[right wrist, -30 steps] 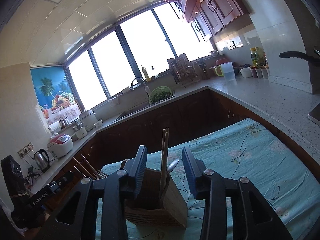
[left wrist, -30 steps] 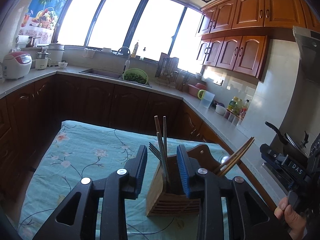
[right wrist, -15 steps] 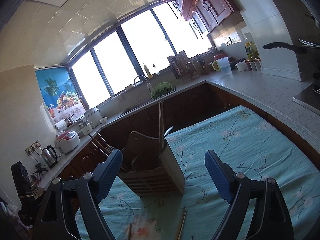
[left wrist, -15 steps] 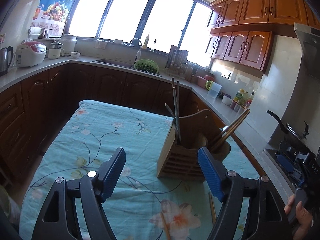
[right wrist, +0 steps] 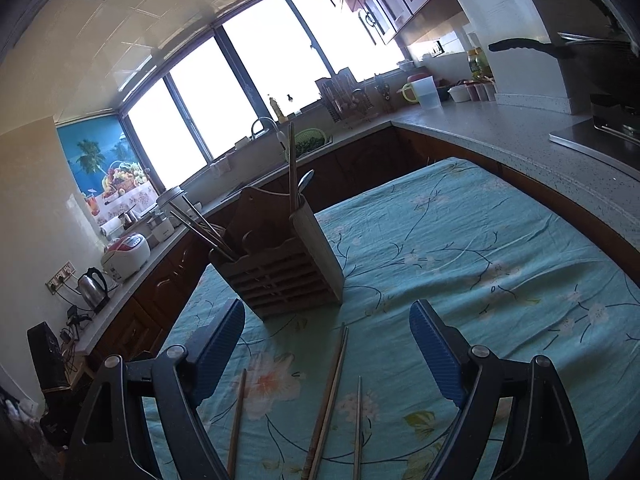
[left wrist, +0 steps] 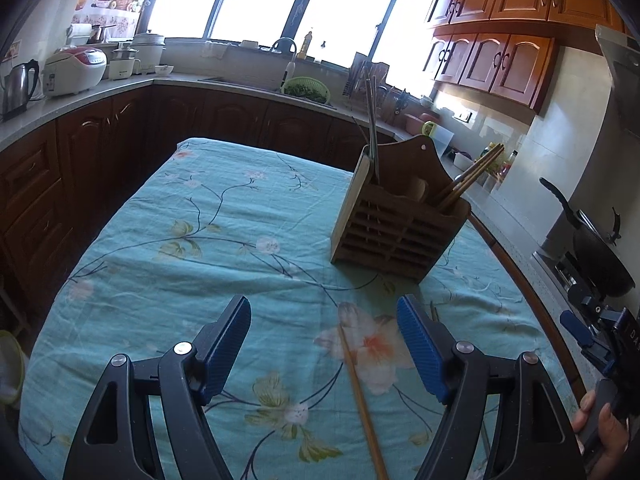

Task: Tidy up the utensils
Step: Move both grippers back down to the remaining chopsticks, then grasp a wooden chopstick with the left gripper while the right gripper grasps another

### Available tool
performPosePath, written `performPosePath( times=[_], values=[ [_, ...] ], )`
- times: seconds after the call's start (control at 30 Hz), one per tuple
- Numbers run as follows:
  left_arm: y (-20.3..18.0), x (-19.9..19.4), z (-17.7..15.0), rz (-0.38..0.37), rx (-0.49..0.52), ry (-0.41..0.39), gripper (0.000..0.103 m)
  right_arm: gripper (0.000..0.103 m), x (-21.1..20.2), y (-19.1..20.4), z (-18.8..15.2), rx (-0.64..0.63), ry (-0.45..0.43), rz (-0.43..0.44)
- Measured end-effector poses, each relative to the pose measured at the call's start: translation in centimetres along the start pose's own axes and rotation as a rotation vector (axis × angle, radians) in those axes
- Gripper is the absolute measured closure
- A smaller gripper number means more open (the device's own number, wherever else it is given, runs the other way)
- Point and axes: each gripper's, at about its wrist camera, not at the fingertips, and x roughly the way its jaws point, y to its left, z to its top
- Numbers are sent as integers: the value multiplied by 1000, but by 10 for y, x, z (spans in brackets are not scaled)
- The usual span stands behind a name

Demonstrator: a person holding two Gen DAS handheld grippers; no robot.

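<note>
A wooden utensil holder (left wrist: 394, 226) stands on the floral tablecloth, with chopsticks (left wrist: 470, 178) in one compartment and metal utensils (left wrist: 371, 120) in another. It also shows in the right wrist view (right wrist: 284, 268). My left gripper (left wrist: 324, 344) is open and empty, in front of the holder, over a loose wooden chopstick (left wrist: 360, 396). My right gripper (right wrist: 328, 352) is open and empty, above several loose chopsticks (right wrist: 330, 396) lying on the cloth.
The teal tablecloth (left wrist: 200, 248) covers the table. Dark cabinets and a counter with a rice cooker (left wrist: 74, 70), a kettle (left wrist: 18, 88) and a sink surround it. A pan (left wrist: 592, 248) sits on the stove at right.
Both grippers opened, from nearly shut around the utensils in the holder, and drew back from it. Loose chopsticks on the cloth have come into view.
</note>
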Motion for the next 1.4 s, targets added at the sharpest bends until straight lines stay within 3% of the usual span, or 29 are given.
performPosePath(
  times=[0.4,0.5,0.6,0.77,0.87,0.93,1.1,1.2,1.4],
  values=[
    [-6,6,-25,9,16,102,28,18,14,9,-40,-75,101,-19],
    [-7,10,-24,14,18,116,28,23,17,13,-41,-92,115,-21],
    [-7,15,-25,20,22,127,29,33,21,12,-43,-87,133,-27],
    [-13,30,-25,19,36,169,31,64,32,11,-44,-81,179,-38],
    [-18,43,-23,11,49,205,38,74,43,14,-40,-93,208,-28],
    [-23,55,-20,4,67,235,47,75,54,18,-36,-112,235,-20],
    [-32,81,-12,15,102,286,53,77,92,26,-31,-156,311,-11],
    [-33,98,-11,20,106,326,65,79,116,27,-32,-171,362,-24],
    [-34,116,-12,14,118,352,68,84,149,22,-36,-193,430,-67]
  ],
)
